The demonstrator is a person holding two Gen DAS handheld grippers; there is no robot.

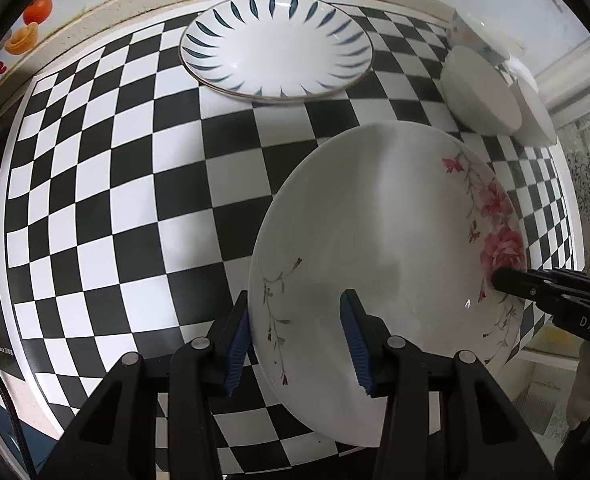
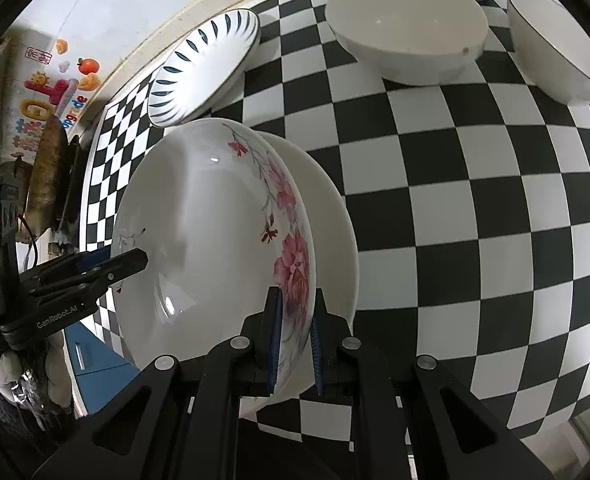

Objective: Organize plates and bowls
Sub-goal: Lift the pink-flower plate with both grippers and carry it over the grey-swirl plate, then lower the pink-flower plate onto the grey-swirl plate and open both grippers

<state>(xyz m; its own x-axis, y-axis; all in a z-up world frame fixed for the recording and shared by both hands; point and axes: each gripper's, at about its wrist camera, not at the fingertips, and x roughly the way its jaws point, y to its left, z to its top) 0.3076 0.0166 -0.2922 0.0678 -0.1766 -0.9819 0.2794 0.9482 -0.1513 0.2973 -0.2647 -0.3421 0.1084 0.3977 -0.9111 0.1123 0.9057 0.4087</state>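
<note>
Flowered plate gripped on opposite rims, tilted over checkered desk; left gripper jaws clamped on near edge, right gripper jaws pinched tight on floral rim.

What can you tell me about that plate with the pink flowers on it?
The flowered plate is a deep, glossy white dish, ceramic by its look, with pink blossoms and thin grey twigs along its inner rim. It is tilted, not flat on the checkered table. The right tool pinches its rim at the flowers, and the left tool straddles the opposite rim. A plain white plate seems to sit right behind it; whether they touch is unclear.
</note>
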